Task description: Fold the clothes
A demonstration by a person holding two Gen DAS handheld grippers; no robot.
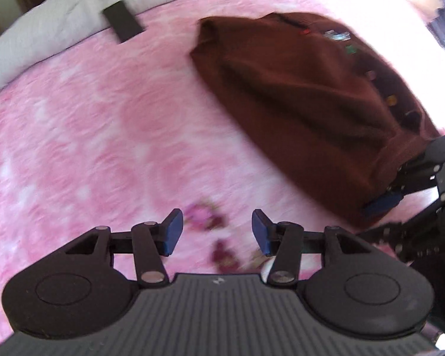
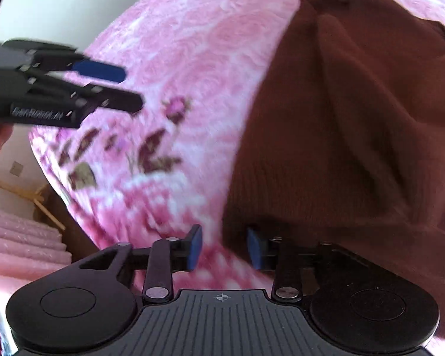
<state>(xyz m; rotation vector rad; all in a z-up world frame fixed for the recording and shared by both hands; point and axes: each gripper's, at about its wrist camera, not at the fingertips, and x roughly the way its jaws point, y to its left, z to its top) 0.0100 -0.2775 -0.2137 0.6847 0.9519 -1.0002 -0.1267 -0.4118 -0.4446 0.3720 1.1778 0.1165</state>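
Brown sweater (image 1: 305,101) lies on the pink blanket (image 1: 89,136); left gripper (image 1: 217,231) and right gripper (image 2: 224,247) both released.

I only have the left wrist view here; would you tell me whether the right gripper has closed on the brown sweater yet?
Observer: No. The right gripper is open, its jaws apart at the near corner of the brown sweater.
Operator: Is any cloth between them?
Observer: Only the sweater's edge, by one of its fingers; the pink blanket shows through most of the gap.
Operator: How does my left gripper look from there?
Observer: The left gripper is open over the blanket, clear of the sweater.
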